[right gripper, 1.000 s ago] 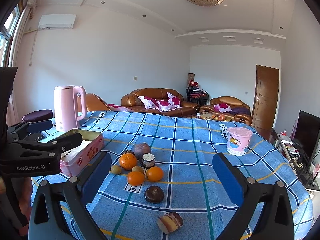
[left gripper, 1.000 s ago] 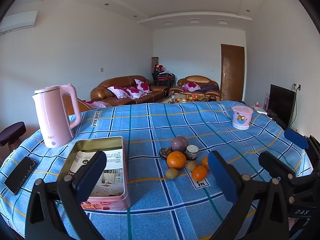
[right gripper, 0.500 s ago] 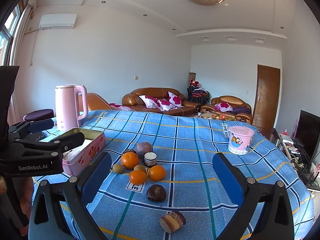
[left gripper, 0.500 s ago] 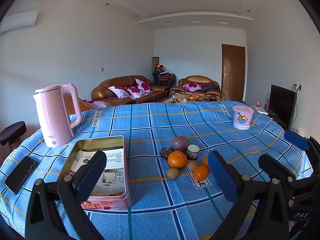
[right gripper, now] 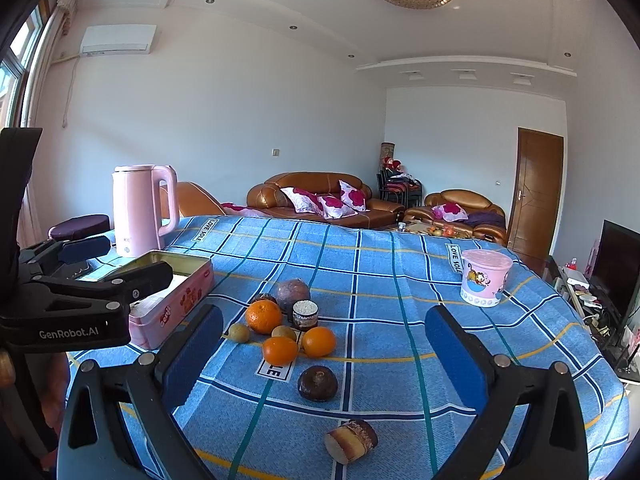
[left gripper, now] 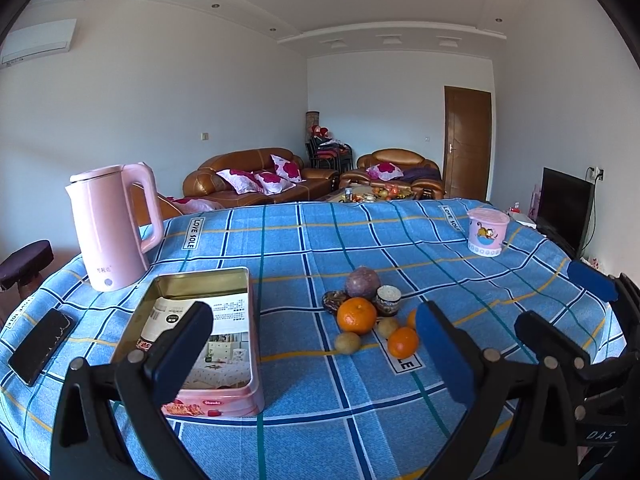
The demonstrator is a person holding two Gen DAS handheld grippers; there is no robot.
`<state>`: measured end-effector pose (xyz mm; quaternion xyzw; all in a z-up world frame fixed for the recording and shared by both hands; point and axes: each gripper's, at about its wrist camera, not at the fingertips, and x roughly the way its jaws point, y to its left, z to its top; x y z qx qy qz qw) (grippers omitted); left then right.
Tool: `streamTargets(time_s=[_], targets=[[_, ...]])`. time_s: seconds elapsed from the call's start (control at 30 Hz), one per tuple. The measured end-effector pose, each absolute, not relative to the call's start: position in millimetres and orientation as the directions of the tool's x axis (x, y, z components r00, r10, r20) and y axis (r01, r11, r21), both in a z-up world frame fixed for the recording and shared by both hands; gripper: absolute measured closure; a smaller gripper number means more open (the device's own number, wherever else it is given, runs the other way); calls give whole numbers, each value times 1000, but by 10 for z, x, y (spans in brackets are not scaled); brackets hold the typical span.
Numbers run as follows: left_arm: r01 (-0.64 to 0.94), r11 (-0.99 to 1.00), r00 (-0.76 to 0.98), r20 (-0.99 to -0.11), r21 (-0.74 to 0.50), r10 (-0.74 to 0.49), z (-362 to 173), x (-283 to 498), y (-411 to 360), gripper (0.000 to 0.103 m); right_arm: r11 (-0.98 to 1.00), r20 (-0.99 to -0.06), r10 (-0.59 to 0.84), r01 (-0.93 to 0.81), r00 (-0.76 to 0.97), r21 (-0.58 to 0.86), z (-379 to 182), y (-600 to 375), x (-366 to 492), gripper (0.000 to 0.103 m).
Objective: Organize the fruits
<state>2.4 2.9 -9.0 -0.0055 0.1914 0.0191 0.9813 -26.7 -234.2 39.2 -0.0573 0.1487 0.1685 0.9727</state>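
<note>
A cluster of fruit lies mid-table on the blue checked cloth: a large orange (left gripper: 356, 314) (right gripper: 263, 315), two smaller oranges (right gripper: 280, 350) (right gripper: 318, 341), small brown-green kiwis (left gripper: 347, 342), a purple round fruit (left gripper: 362, 282) (right gripper: 292, 294). A dark brown fruit (right gripper: 317, 383) lies nearer the right gripper. An open pink tin (left gripper: 200, 340) (right gripper: 172, 300) stands left of the fruit. My left gripper (left gripper: 312, 356) is open and empty, above the near table edge. My right gripper (right gripper: 324, 356) is open and empty, short of the fruit.
A pink kettle (left gripper: 112, 228) stands far left, a black phone (left gripper: 40, 344) at the left edge, a pink cup (left gripper: 486, 236) at the far right. A small jar (right gripper: 305, 314) sits among the fruit and a cake piece (right gripper: 352, 440) lies near the front.
Both views have shifted slightly; the fruit sits a touch lower and nearer in each. Both grippers stay open and empty.
</note>
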Motion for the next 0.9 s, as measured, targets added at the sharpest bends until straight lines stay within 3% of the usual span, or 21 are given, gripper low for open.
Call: streamTargets(time_s=[0.9], targets=[[-18,1000,903,-429,20,25,-273,158,-102,0,948,-354,272,-313,895,-63,217,-2533,-181,1]])
